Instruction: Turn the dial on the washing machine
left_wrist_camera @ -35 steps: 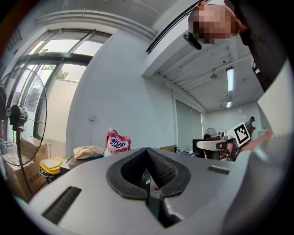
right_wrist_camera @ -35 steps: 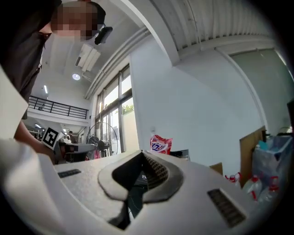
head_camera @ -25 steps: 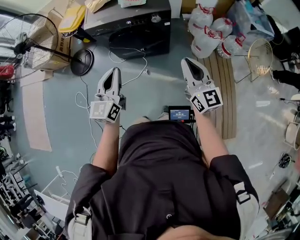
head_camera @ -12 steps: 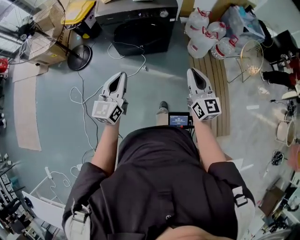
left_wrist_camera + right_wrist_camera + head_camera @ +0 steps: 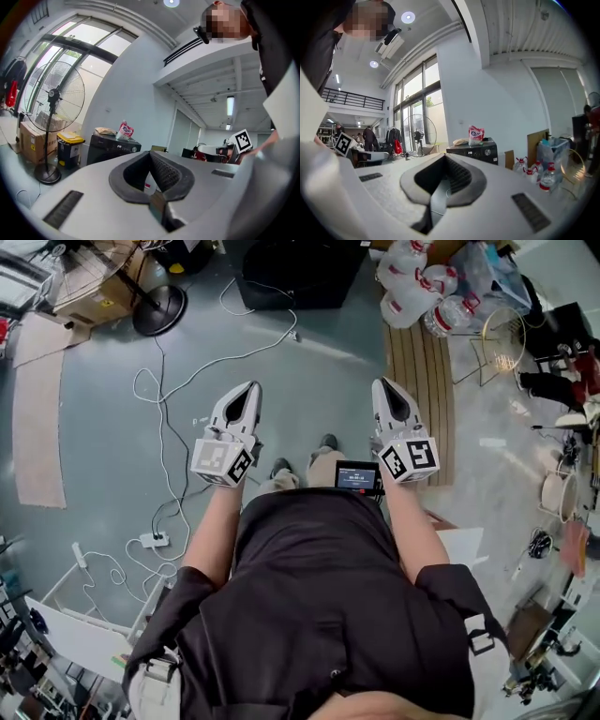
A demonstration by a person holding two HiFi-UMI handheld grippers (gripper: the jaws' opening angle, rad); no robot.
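Bare grey floor runs open straight ahead to the washing machine at far centre, and nothing stands in front of its panel. Left of this lane, a white cable loops over the floor from near the machine toward a power strip at near left. At far left, a fan base and a cardboard box crowd the machine's left side. Right of the lane, a slatted wooden board lies flat. Water bottles cluster at its far end, close to the machine, with a wire basket further right.
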